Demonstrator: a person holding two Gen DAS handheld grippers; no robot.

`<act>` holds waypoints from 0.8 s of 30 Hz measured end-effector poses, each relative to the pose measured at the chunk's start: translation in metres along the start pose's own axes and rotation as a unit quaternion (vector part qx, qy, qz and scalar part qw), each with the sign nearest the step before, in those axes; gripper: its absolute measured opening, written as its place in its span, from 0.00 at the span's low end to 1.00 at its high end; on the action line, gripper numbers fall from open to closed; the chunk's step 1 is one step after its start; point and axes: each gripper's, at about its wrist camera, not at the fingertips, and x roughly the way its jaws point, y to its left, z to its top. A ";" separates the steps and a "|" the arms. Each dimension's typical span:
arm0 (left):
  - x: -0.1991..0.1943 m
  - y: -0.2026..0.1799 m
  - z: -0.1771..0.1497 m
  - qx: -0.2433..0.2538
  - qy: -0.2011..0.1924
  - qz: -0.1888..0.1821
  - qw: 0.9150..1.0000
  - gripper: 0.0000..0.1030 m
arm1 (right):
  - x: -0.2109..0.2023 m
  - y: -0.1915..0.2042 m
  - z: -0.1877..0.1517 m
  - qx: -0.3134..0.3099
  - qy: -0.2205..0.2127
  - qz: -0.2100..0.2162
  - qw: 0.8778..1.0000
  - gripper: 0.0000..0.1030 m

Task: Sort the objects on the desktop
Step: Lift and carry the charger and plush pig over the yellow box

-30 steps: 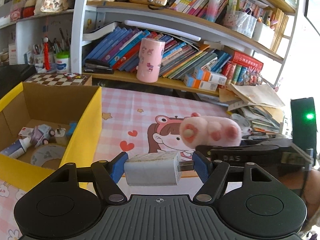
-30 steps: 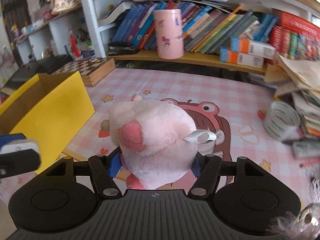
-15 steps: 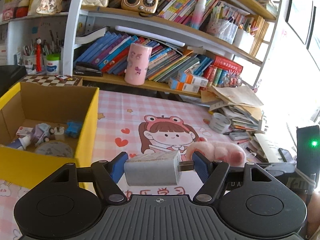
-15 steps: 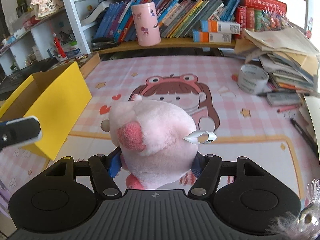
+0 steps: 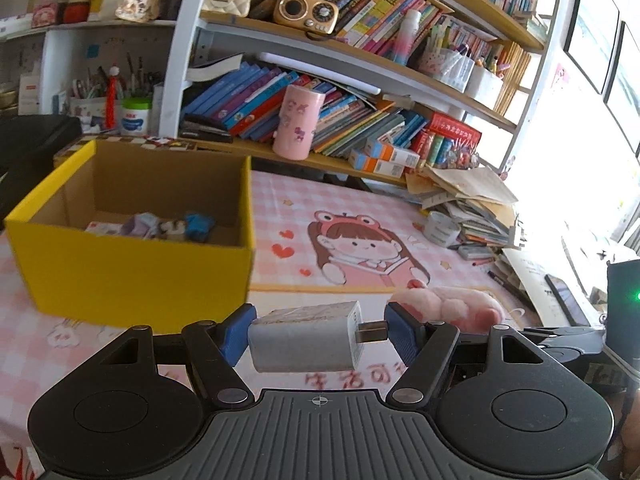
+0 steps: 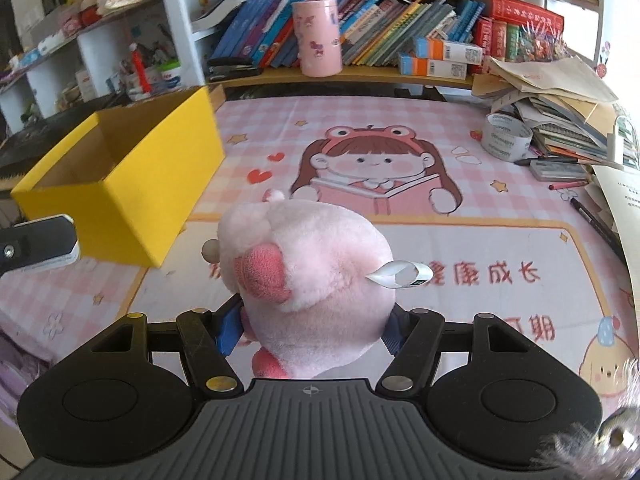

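Furthest left sits the yellow box [image 5: 132,276], open-topped on the pink checked surface [image 5: 280,200], with a few small things already lying on its floor — a blue toy and a pale one among them. This looks like the place where sorted items go.

Just right of the box and nearer the camera, the left claw [image 5: 320,336] grips a white charger plug [image 5: 304,338] sideways: one blue pad presses its flat end, the other pad bears on the metal prong end. That is a narrow bearing point, so the plug could pivot or slip if the claw is swung fast. To drop it well, carry it level over the near wall of the box, clear the rim before lowering, and open only once the plug is above the box floor, away from the toys inside.

Further right, the right claw [image 6: 310,330] is closed on a pink plush toy [image 6: 308,288], squeezing its lower body so that the bulk bulges above the pads and a white label sticks out at the side. The plush is soft and forgiving — it should survive a short drop — but it blocks much of that camera's view, so the box [image 6: 132,200] edge must be judged from what shows to the left of it.

With both claws heading for one box, going one at a time avoids a clash.
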 end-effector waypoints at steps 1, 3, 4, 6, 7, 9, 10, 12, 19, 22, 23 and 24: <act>-0.004 0.003 -0.002 0.000 0.001 0.000 1.000 0.70 | -0.002 0.005 -0.003 -0.002 0.000 0.000 1.000 0.61; -0.012 0.011 -0.006 0.000 0.002 0.000 1.000 0.70 | -0.008 0.018 -0.011 -0.006 0.000 0.000 1.000 0.61; -0.017 0.015 -0.009 0.001 0.003 0.000 1.000 0.70 | -0.010 0.023 -0.015 -0.008 -0.001 0.000 1.000 0.61; -0.025 0.021 -0.013 0.001 0.004 -0.001 1.000 0.70 | -0.016 0.035 -0.023 -0.010 0.000 0.000 1.000 0.61; -0.029 0.024 -0.015 0.001 0.004 -0.001 1.000 0.70 | -0.017 0.039 -0.025 -0.010 0.002 0.000 1.000 0.61; -0.036 0.030 -0.020 0.000 0.006 -0.002 1.000 0.70 | -0.019 0.049 -0.033 -0.011 0.006 -0.001 1.000 0.61; -0.039 0.033 -0.023 0.000 0.007 -0.002 1.000 0.70 | -0.021 0.053 -0.036 -0.010 0.008 -0.001 1.000 0.61; -0.046 0.038 -0.027 -0.001 0.010 -0.002 1.000 0.70 | -0.023 0.061 -0.044 -0.010 0.013 0.000 1.000 0.61; -0.065 0.054 -0.036 -0.002 0.011 -0.003 1.000 0.70 | -0.031 0.090 -0.060 -0.014 0.021 0.005 1.000 0.61; -0.072 0.060 -0.039 -0.007 0.010 0.001 1.000 0.70 | -0.032 0.101 -0.063 -0.021 0.025 0.011 0.999 0.61; -0.074 0.063 -0.040 -0.009 0.010 0.003 1.000 0.70 | -0.032 0.105 -0.063 -0.024 0.026 0.013 0.999 0.61; -0.077 0.065 -0.041 -0.011 0.009 0.006 1.000 0.70 | -0.032 0.108 -0.064 -0.028 0.028 0.015 0.999 0.61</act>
